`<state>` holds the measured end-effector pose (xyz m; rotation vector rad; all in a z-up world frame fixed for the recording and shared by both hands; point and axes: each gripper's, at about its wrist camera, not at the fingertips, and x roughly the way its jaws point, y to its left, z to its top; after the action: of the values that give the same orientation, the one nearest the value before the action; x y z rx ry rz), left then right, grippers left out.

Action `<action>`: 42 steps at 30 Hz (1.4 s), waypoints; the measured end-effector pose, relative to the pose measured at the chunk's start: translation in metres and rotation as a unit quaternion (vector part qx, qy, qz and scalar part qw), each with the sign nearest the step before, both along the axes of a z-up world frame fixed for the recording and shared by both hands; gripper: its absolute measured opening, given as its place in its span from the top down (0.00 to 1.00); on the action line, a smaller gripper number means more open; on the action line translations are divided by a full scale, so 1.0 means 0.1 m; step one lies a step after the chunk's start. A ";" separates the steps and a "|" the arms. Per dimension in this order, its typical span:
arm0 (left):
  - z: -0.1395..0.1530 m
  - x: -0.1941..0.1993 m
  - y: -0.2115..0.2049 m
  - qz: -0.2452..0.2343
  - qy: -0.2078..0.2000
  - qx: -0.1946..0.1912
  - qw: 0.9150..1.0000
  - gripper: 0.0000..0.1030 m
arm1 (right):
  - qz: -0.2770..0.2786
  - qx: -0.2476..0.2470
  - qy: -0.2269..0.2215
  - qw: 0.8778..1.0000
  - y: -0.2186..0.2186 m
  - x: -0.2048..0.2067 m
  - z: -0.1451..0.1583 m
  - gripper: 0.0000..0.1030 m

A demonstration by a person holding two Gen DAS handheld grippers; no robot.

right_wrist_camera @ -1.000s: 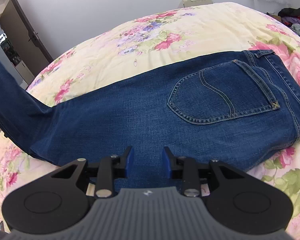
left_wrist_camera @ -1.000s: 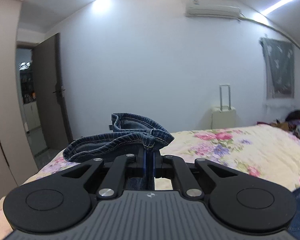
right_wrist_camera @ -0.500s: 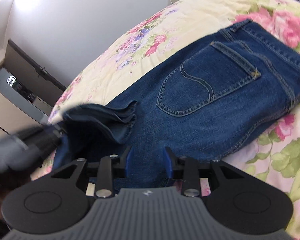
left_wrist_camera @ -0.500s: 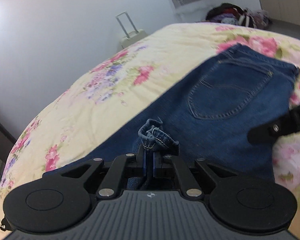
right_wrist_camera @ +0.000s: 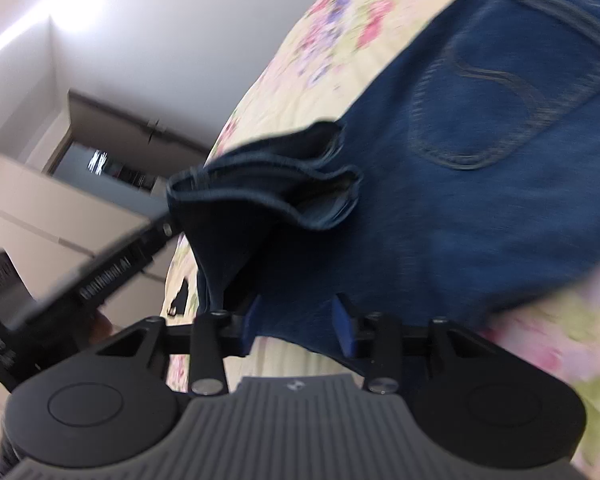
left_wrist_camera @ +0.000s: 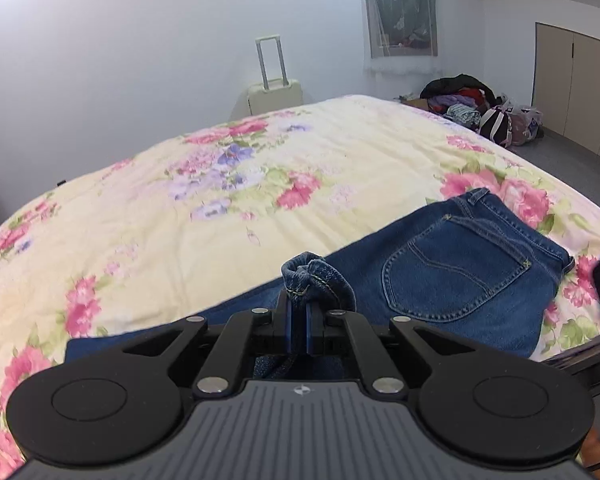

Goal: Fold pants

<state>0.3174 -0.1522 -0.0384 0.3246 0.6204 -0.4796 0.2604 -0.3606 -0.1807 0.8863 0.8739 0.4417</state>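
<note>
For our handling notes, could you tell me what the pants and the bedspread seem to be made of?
Pants: blue denim, matte, judging by the contrast stitching and the thick rolled hem in the left claw.
Bedspread: soft woven fabric, probably cotton, with a matte floral print and faint creases.

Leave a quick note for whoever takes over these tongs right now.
Left tongs: shut on the jeans' leg hems, carried over the thigh, just short of the back pocket.
Right tongs: open, empty, at the near edge of the jeans.
Jeans lie on the floral bedspread, waistband to the right.
Done: legs doubled back toward the seat.
Left: lay the hems at the waistband, release, smooth, fold again.
</note>
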 end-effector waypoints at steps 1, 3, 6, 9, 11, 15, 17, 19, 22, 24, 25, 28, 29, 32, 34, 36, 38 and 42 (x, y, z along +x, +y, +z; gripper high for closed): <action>0.02 -0.01 0.01 -0.004 -0.002 0.000 1.000 0.94 | 0.013 -0.001 -0.003 1.000 0.09 0.08 0.01 0.70; 0.02 -0.05 0.03 -0.013 0.001 0.000 1.000 0.94 | 0.033 0.000 0.000 0.999 0.25 0.27 -0.02 0.71; -0.05 -0.16 0.05 -0.031 0.011 0.004 0.999 0.94 | 0.038 -0.006 0.003 0.999 0.36 0.56 -0.12 0.77; -0.21 -0.25 0.04 -0.051 0.023 0.017 0.998 0.94 | 0.008 -0.004 -0.005 1.000 0.29 0.80 -0.20 0.80; -0.34 -0.27 0.01 -0.065 0.037 0.026 0.997 0.94 | -0.010 -0.013 -0.019 1.000 0.23 0.87 -0.21 0.82; -0.72 -0.24 -0.14 -0.099 0.078 0.054 0.991 0.94 | -0.034 -0.039 -0.029 0.998 0.15 0.89 -0.23 0.88; -0.92 -0.20 -0.20 -0.112 0.103 0.066 0.986 0.94 | -0.043 -0.064 -0.021 0.997 0.14 0.87 -0.25 0.88; -1.11 -0.16 -0.23 -0.122 0.126 0.078 0.981 0.94 | -0.055 -0.079 -0.010 0.995 0.09 0.85 -0.29 0.88; -1.22 -0.05 -0.18 -0.118 0.162 0.065 0.977 0.93 | -0.070 -0.070 0.015 0.995 -0.03 0.81 -0.31 0.88; -1.19 0.03 -0.12 -0.113 0.188 0.041 0.975 0.90 | -0.082 -0.056 0.030 0.995 -0.10 0.77 -0.33 0.78; -1.18 0.07 -0.09 -0.113 0.201 0.031 0.973 0.87 | -0.087 -0.048 0.034 0.994 -0.13 0.73 -0.30 0.74; -1.12 0.09 0.00 -0.119 0.226 0.000 0.967 0.68 | -0.098 -0.032 0.037 0.994 -0.20 0.61 -0.19 0.59; -1.09 0.08 0.04 -0.124 0.231 -0.014 0.965 0.60 | -0.096 -0.021 0.034 0.995 -0.23 0.59 -0.16 0.54; -0.98 0.01 0.15 -0.132 0.230 -0.049 0.963 0.50 | -0.074 0.012 0.028 0.997 -0.24 0.57 -0.14 0.50; -0.88 -0.05 0.24 -0.120 0.214 -0.062 0.968 0.50 | -0.057 0.009 0.032 0.998 -0.18 0.57 -0.16 0.50; -0.79 -0.05 0.40 -0.094 0.191 -0.080 0.974 0.50 | -0.047 -0.015 0.031 0.998 -0.06 0.64 -0.20 0.50; -0.74 -0.02 0.58 -0.047 0.166 -0.095 0.980 0.50 | -0.033 -0.039 0.025 0.998 0.07 0.71 -0.27 0.52; -0.64 0.07 0.94 0.038 0.125 -0.098 0.987 0.50 | -0.009 -0.062 0.003 0.998 0.23 0.87 -0.36 0.68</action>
<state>0.3244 -0.0584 -0.1029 0.0526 0.8198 -0.5079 0.3478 -0.3376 -0.2166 0.7816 0.8895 0.3653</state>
